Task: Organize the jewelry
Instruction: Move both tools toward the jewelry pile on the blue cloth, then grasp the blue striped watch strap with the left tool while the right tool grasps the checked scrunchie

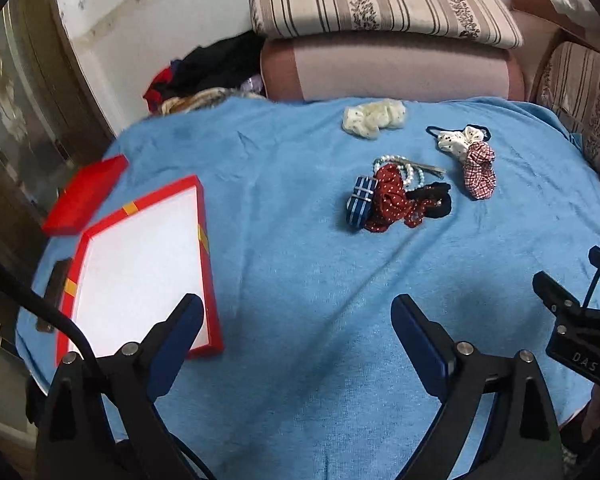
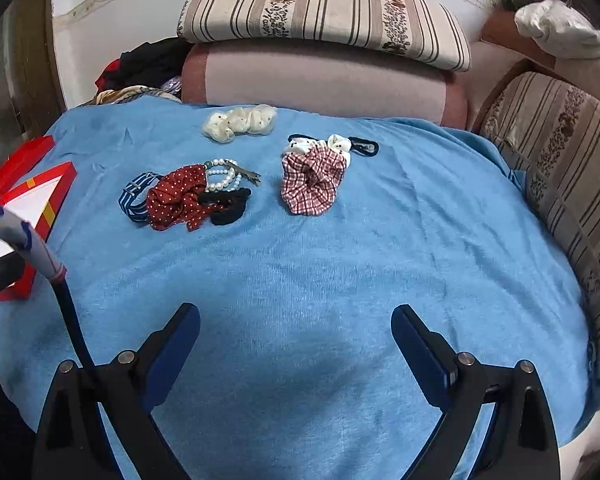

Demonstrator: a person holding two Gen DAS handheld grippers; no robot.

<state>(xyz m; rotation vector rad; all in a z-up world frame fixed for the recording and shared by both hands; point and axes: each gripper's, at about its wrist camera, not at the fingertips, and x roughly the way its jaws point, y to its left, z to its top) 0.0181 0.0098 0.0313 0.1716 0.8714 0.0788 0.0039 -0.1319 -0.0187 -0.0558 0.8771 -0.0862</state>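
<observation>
Striped cushions [image 2: 320, 8] and a pink bolster [image 2: 320, 80] back a surface draped in a blue towel [image 2: 300, 280], where the jewelry and hair pieces lie. Both tongs stand wide with nothing between their blue pads. Ahead of the left tongs [image 1: 298, 320] and off to their right sits a cluster: a navy striped band [image 1: 358, 200], a red dotted scrunchie [image 1: 390, 200], a black scrunchie [image 1: 434, 200] and a pearl bracelet [image 1: 404, 168], all touching or overlapping. Further right lies a red checked scrunchie [image 1: 479, 172] against a white dotted one [image 1: 456, 140], and beyond them a cream scrunchie [image 1: 374, 118] rests apart near the towel's far edge. Just left of the left tongs is an open red box [image 1: 210, 264] with a white inside, its left pad overlapping the near corner in view; a red lid [image 1: 86, 196] lies beyond it. The right tongs [image 2: 296, 326] hover over bare towel, the cluster ahead to their left, the checked scrunchie almost straight ahead.
</observation>
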